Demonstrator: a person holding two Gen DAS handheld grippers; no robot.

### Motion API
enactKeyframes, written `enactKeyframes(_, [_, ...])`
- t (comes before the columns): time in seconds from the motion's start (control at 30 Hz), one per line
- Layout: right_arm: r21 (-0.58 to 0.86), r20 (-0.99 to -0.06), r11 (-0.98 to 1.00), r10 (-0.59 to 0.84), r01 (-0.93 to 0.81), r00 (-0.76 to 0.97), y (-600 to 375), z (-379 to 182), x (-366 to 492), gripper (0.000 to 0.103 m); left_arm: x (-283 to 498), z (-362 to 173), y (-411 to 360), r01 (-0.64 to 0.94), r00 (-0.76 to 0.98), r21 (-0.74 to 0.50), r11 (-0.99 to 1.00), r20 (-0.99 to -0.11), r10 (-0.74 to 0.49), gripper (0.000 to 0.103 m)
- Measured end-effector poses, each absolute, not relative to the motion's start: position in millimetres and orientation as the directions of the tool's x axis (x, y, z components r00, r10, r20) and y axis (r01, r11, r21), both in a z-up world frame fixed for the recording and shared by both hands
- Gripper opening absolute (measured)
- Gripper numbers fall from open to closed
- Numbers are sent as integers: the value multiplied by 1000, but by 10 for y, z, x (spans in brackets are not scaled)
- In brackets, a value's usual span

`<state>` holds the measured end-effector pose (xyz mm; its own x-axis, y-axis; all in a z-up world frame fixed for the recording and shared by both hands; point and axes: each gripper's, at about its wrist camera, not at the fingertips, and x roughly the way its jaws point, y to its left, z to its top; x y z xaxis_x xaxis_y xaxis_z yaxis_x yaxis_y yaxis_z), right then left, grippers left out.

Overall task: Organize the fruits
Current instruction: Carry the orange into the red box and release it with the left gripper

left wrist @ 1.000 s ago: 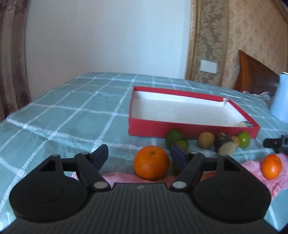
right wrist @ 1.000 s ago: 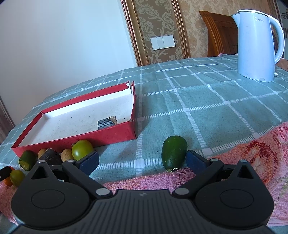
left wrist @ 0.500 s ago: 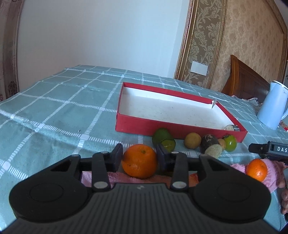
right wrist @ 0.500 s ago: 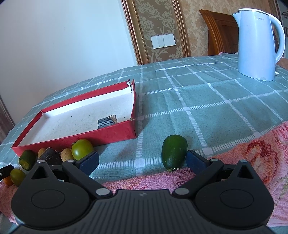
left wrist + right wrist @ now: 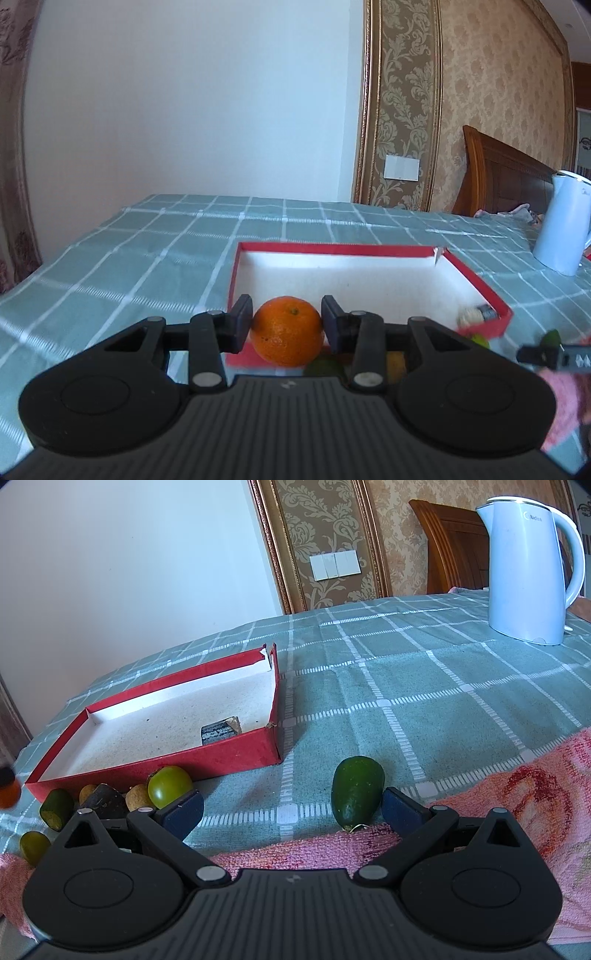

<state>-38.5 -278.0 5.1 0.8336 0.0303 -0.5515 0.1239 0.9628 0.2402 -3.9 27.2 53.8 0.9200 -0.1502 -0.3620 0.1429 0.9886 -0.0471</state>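
My left gripper (image 5: pixel 287 325) is shut on an orange (image 5: pixel 288 330), held off the table in front of the near wall of the red box (image 5: pixel 476 282). The box's white floor holds one small dark piece near its right corner (image 5: pixel 218 732). My right gripper (image 5: pixel 291 806) stands open low over the pink towel (image 5: pixel 517 797); a dark green avocado (image 5: pixel 356 792) lies between its fingers, nearer the right pad, untouched. A green tomato (image 5: pixel 170 786), brown fruits and green pieces (image 5: pixel 57 808) lie along the box's front wall.
A pale blue kettle (image 5: pixel 528 565) stands at the back right on the green checked tablecloth (image 5: pixel 424 686). The red box (image 5: pixel 236 755) sits left of centre. A wooden headboard (image 5: pixel 502 177) rises behind the table. Part of the right gripper (image 5: pixel 550 356) shows at the left view's right edge.
The left gripper closed on the orange, then lifted it off the towel towards the red box. The right gripper has not moved.
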Motion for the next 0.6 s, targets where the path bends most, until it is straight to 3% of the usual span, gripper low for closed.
enactKeyframes(0.2, [242, -552, 962, 32, 124, 833, -2782, 49, -384, 103, 411, 409, 190, 111, 905, -11, 994, -412, -106, 38])
enactKeyframes(0.27, [242, -553, 962, 32, 123, 833, -2780, 52, -383, 103, 435, 351, 221, 77, 909, -13, 997, -410, -75, 43])
enactKeyframes(0.37, [244, -552, 962, 33, 124, 833, -2780, 52, -381, 103, 230, 352, 292, 17, 942, -29, 999, -334, -26, 103])
enactKeyframes(0.43, [245, -552, 962, 33, 124, 833, -2778, 52, -379, 103, 23, 371, 337, -16, 965, -25, 1000, -263, 9, 103])
enactKeyframes(0.6, [241, -553, 963, 32, 123, 833, -2782, 53, -383, 103, -59, 268, 451, -50, 937, -43, 998, -349, 32, 103])
